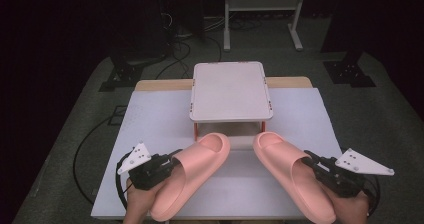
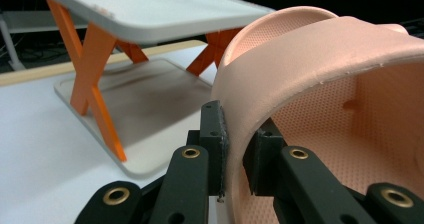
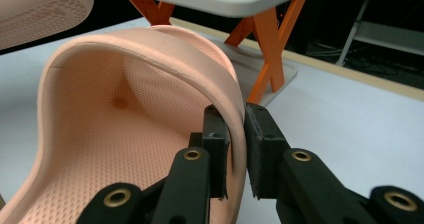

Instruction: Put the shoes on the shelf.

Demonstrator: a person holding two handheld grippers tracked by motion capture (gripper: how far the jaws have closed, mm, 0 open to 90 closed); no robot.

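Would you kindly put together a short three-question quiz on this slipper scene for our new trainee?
1. True or false: the left gripper is clamped on the strap of the left pink slipper.
2. Which part of the right pink slipper does the right gripper pinch? A) the heel B) the edge of the strap C) the toe
3. Fill in: the white rack stands on crossed legs of ____ colour.

Key
1. True: in the left gripper view the pads press on the strap from both sides.
2. B: in the right gripper view the strap's edge sits between the shut jaws.
3. Orange.
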